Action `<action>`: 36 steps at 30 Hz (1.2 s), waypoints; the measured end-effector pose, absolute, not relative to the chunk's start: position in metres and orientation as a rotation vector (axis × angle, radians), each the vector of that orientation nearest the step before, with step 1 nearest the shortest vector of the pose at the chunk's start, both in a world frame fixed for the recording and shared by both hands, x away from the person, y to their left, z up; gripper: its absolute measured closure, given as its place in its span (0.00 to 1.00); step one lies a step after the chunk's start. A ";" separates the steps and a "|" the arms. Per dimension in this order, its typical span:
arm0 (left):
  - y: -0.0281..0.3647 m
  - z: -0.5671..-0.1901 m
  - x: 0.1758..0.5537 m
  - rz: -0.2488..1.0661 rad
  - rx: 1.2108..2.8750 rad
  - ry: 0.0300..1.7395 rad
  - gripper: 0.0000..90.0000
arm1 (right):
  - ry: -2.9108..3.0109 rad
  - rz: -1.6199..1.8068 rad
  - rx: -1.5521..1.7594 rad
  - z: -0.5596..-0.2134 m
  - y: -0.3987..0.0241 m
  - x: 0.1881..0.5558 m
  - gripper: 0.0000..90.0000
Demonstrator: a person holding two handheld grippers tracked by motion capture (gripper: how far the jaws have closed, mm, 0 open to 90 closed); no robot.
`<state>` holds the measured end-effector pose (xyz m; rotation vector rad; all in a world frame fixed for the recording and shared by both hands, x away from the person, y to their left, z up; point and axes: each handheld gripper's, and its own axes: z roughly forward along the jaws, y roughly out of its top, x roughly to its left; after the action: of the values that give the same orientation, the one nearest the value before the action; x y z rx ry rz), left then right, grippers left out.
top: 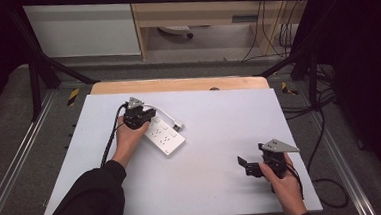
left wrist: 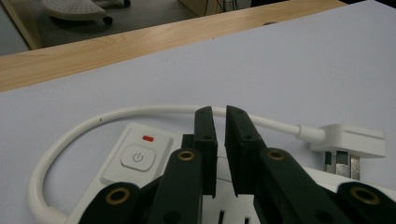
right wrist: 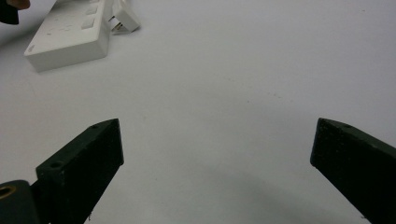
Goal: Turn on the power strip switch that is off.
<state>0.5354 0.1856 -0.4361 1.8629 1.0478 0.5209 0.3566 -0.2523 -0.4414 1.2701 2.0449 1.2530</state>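
A white power strip (top: 168, 137) lies left of centre on the pale table, its white cable (left wrist: 116, 115) looping round to a plug (left wrist: 350, 142) lying beside it. My left gripper (top: 148, 116) hovers low over the strip's switch end. In the left gripper view its jaws (left wrist: 219, 114) stand only a narrow slit apart with nothing between them, just right of the power button (left wrist: 137, 157) and its red light. My right gripper (top: 247, 166) rests near the table's front right. It is wide open (right wrist: 219, 149) over bare table and points toward the strip (right wrist: 70, 32).
The white table top (top: 220, 135) ends in a wooden strip (top: 177, 85) at the far edge. Black frame legs and loose cables (top: 325, 129) stand on the floor to the right, and a cabinet stands behind.
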 end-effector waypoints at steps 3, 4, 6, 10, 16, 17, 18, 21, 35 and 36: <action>0.186 -0.436 0.535 0.518 1.855 1.051 0.89 | 2.044 1.253 1.269 -0.441 -0.252 0.357 0.03; 0.186 -0.435 0.535 0.516 1.854 1.054 0.87 | 2.044 1.254 1.271 -0.441 -0.252 0.357 0.03; 0.186 -0.435 0.535 0.514 1.854 1.053 0.85 | 2.042 1.253 1.269 -0.441 -0.252 0.357 0.03; 0.186 -0.434 0.535 0.517 1.848 1.055 0.80 | 2.042 1.255 1.268 -0.441 -0.252 0.357 0.03; 0.189 -0.432 0.535 0.513 1.825 1.070 0.71 | 2.042 1.254 1.268 -0.441 -0.252 0.357 0.03; 0.190 -0.432 0.535 0.515 1.820 1.071 0.69 | 2.042 1.254 1.269 -0.441 -0.252 0.357 0.03; 0.190 -0.431 0.535 0.519 1.817 1.073 0.68 | 2.043 1.254 1.270 -0.441 -0.252 0.357 0.03; 0.191 -0.430 0.535 0.522 1.805 1.074 0.64 | 2.044 1.253 1.269 -0.442 -0.252 0.357 0.03; 0.191 -0.424 0.533 0.514 1.763 1.059 0.40 | 2.047 1.253 1.270 -0.442 -0.252 0.357 0.03; 0.192 -0.424 0.533 0.512 1.763 1.058 0.38 | 2.047 1.252 1.270 -0.442 -0.252 0.357 0.03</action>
<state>0.5328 0.1915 -0.4237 1.7629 1.0581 0.5115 0.3569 -0.2522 -0.4418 1.2704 2.0474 1.2525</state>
